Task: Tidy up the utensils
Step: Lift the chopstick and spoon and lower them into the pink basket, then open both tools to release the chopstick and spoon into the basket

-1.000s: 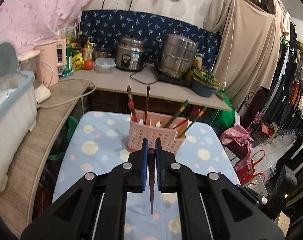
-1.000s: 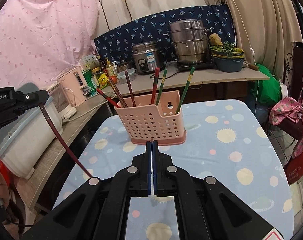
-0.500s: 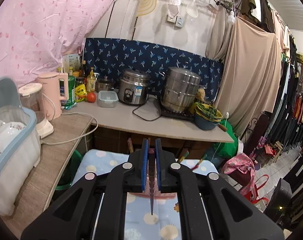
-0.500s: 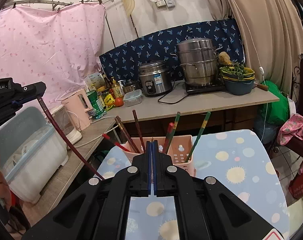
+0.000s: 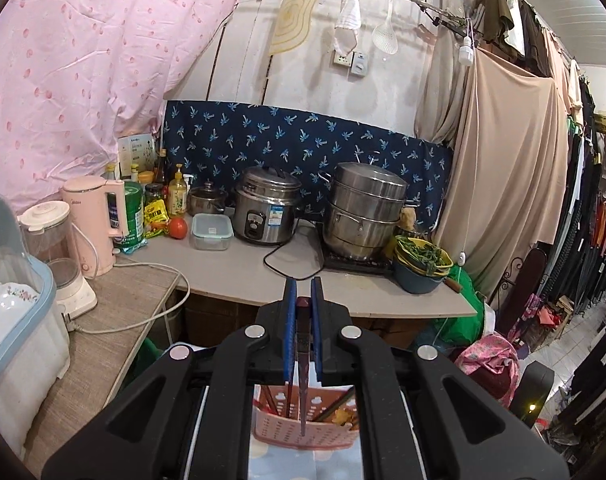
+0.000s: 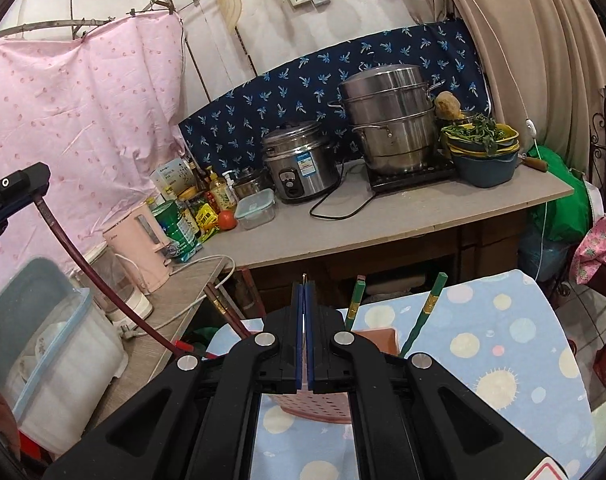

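Hovering above a pink perforated basket [image 5: 305, 424] standing on the near table with the dotted blue cloth [image 6: 503, 344]; basket sitting toward the table's far edge, dark gap beyond it before the wooden counter [image 6: 403, 216]. Leaving open cloth to the right of the basket, out to the table's rounded right edge; crowding on the left, where a second counter arm [image 5: 115, 312] is carrying a white-and-blue dish bin [image 6: 59, 360], a blender and a pink kettle [image 5: 99, 224]. Standing well apart at the far wall: rice cooker [image 5: 267, 212] and stacked steel pot [image 5: 363, 212].

Left gripper [image 5: 303, 300] clenching on a dark red chopstick [image 5: 303, 380], blue pads pressing it from both sides, top end poking just past the fingertips, shaft hanging down with its tip over the basket. Seen from the right wrist camera, the same chopstick [image 6: 87, 272] slanting down from the left gripper [image 6: 19, 184] at far left toward the basket's left side.

Right gripper [image 6: 305, 292] pressing fully together, pads meeting; whether the thin sliver showing at the tips is something pinched — not clear. Leaning in the basket: two green chopsticks [image 6: 427, 312] and several dark red ones
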`<state>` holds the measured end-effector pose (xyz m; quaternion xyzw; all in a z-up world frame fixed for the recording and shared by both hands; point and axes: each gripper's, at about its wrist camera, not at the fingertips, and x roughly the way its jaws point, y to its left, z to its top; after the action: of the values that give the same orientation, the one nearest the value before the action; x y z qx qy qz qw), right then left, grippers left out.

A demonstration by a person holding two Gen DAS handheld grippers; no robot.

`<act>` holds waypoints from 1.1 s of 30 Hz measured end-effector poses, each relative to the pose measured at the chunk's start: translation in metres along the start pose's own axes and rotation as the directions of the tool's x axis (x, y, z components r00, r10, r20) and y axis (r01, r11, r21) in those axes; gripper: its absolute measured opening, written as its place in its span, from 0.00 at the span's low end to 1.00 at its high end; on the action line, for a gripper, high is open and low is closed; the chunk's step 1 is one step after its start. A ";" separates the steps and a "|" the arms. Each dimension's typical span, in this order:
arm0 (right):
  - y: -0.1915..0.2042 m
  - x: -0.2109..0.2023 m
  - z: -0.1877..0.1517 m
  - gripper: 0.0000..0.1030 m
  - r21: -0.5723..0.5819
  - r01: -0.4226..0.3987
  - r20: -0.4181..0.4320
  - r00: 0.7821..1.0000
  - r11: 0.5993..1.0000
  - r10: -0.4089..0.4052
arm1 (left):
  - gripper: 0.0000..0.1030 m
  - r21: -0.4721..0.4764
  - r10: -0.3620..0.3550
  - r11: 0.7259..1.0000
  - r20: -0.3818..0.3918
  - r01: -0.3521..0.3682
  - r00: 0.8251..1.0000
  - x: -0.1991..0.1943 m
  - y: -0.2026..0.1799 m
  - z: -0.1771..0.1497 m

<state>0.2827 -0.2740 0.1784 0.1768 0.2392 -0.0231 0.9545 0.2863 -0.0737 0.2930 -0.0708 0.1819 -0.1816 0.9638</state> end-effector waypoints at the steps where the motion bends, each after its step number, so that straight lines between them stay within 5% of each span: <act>1: 0.000 0.006 0.000 0.01 -0.001 0.002 -0.007 1.000 1.000 -0.002 | 0.07 -0.003 0.002 1.000 0.004 -0.002 1.000 0.003 0.001 0.000; 9: 0.001 0.037 -0.007 0.01 -0.009 0.010 -0.051 0.999 1.000 -0.010 | 0.07 -0.004 0.048 0.999 0.024 -0.048 0.999 0.036 0.007 -0.005; 33: 0.000 0.053 -0.010 0.06 -0.020 0.022 -0.072 0.997 1.000 -0.023 | 0.08 0.000 0.084 0.996 -0.081 -0.084 0.993 0.089 0.015 -0.040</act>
<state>0.3255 -0.2688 0.1456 0.1656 0.2755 -0.0251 0.9466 0.3535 -0.0957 0.2245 -0.0575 0.2238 -0.1432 0.9623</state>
